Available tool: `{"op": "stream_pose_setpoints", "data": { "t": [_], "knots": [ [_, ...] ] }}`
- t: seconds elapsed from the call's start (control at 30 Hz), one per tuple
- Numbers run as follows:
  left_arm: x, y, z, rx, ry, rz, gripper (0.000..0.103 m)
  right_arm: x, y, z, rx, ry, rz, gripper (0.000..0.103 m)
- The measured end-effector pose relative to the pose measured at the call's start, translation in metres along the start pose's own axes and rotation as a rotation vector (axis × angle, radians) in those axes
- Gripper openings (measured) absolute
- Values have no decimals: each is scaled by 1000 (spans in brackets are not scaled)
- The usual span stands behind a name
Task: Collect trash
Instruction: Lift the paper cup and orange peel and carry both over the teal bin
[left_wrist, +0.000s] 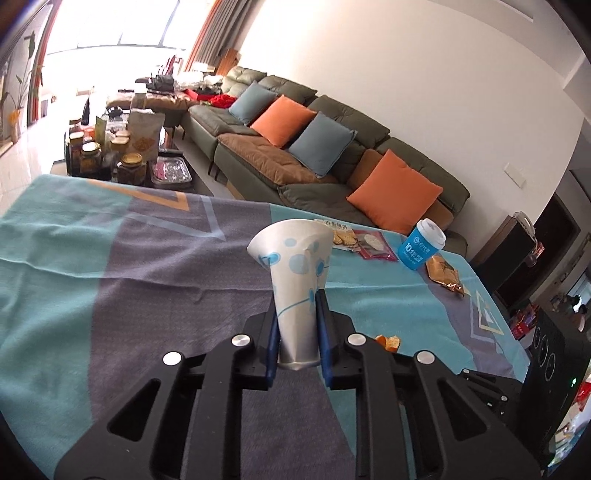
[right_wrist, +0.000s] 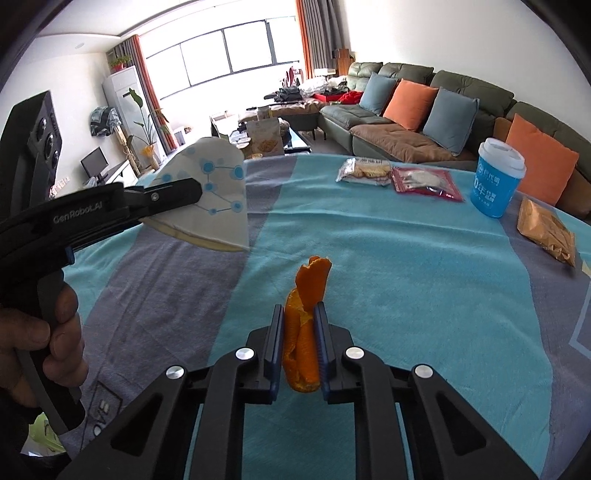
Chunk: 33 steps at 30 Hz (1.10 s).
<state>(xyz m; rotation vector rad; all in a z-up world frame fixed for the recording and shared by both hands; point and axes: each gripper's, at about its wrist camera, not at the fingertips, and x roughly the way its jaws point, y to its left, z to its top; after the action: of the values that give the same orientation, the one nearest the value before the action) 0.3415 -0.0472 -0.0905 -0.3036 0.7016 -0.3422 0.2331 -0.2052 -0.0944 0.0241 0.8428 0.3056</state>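
Right wrist: orange peel lengthwise, upright.

Two paper cups are counted: one crushed white paper cup with blue dots and one blue paper cup with a white lid near the far right edge of the desk. One curled orange peel is seen. Three snack packets are counted along the far edge: one clear cracker packet, one red-edged packet and one crumpled golden-brown packet. Four sofa cushions are counted, two orange and two blue.
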Motion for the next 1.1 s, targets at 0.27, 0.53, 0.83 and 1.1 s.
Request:
{"op": "stream_pose_setpoints", "data": {
  "t": [0.27,0.53,0.83,1.1],
  "knots": [
    [-67,-3,-4,39,-102,37,18,-25,18,4,-17,-60,28,14],
    [-148,1,-17,68,-204,101,18,-54,52,10,-59,-130,70,14],
    [-221,30,-40,23,-274,185,18,-77,109,14,-134,-179,156,14],
    [-291,70,-57,-47,-355,293,18,-81,185,26,-252,-205,278,14]
  ]
}}
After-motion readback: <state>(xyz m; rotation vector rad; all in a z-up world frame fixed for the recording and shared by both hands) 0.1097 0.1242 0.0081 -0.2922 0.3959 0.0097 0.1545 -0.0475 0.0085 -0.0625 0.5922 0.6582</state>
